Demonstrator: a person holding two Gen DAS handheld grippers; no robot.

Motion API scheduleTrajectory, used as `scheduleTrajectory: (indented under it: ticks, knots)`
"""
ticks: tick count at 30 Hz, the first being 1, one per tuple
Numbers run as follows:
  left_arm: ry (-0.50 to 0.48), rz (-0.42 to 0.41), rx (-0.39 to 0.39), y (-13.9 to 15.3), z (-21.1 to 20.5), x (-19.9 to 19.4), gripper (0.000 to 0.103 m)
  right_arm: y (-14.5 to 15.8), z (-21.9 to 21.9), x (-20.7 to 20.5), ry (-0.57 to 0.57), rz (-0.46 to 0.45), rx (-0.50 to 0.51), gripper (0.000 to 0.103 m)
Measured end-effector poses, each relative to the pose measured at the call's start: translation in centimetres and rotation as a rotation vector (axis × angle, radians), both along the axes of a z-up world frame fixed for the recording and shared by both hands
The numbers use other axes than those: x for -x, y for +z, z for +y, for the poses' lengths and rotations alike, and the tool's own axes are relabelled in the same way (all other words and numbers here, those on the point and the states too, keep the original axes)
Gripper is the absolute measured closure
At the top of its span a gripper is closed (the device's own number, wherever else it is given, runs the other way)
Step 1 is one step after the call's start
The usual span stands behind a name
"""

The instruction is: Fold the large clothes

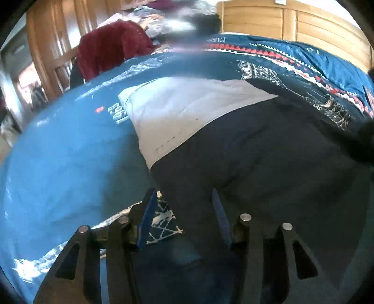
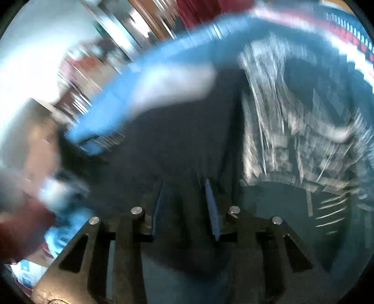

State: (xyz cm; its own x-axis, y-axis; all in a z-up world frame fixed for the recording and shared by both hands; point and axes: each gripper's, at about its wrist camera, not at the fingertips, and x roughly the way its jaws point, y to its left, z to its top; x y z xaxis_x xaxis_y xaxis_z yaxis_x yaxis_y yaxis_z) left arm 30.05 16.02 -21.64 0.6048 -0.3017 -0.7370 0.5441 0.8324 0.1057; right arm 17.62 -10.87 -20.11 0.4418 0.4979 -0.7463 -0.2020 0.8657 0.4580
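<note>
Directly ahead of you, a large dark navy garment (image 1: 257, 152) lies spread on a blue bedspread (image 1: 65, 152) printed with white line drawings and a red-and-white zigzag band; a pale grey panel (image 1: 177, 112), edged by a line of stitching, shows at its far left end. Your left gripper (image 1: 184, 203) sits low over the near edge of the dark cloth with its blue-padded jaws apart, and your right gripper (image 2: 184, 194) likewise stands open over dark fabric, though that view is heavily blurred. Beyond the bed, a dark red knitted garment (image 1: 109, 46) hangs before wooden cupboards (image 1: 292, 21).
</note>
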Motion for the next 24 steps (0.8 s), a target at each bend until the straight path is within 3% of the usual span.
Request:
scheduleTrajectory:
  ticks: [4, 7, 9, 10, 13, 14, 17, 19, 24]
  knots:
    - [-0.008, -0.013, 0.012, 2.1, 0.3, 0.3, 0.051, 0.5, -1.9, 0.8, -0.01, -0.019, -0.029, 0.078]
    - [-0.004, -0.075, 0.06, 4.7, 1.0, -0.1, 0.051, 3.9, -3.5, 0.4, -0.027, -0.114, -0.076, 0.074]
    - [0.01, -0.121, 0.074, 5.8, 0.7, -1.9, 0.05, 5.6, -4.0, -2.4, -0.021, -0.175, -0.082, 0.066]
    - [0.015, -0.125, 0.072, 5.7, 0.7, -2.6, 0.05, 5.6, -3.8, -3.8, -0.012, -0.184, -0.067, 0.06]
    - [0.029, -0.088, 0.028, 3.5, -0.4, -6.1, 0.05, 3.8, -2.5, -9.4, 0.02, -0.14, -0.037, 0.059]
    - [0.041, -0.053, -0.008, 1.8, -0.8, -7.5, 0.042, 2.9, -2.1, -10.8, 0.027, -0.114, -0.022, 0.059]
    - [0.081, -0.01, 0.042, 0.4, -0.2, -8.8, 0.033, -0.6, -1.1, -12.4, 0.054, -0.031, 0.03, 0.06]
    - [0.087, -0.015, 0.051, 1.5, 0.0, -8.6, 0.041, -0.3, -1.3, -11.7, 0.068, -0.064, 0.047, 0.06]
    - [0.092, -0.09, 0.077, 4.2, 0.1, -9.4, 0.041, 2.9, -2.7, -12.7, 0.011, -0.187, 0.045, 0.057]
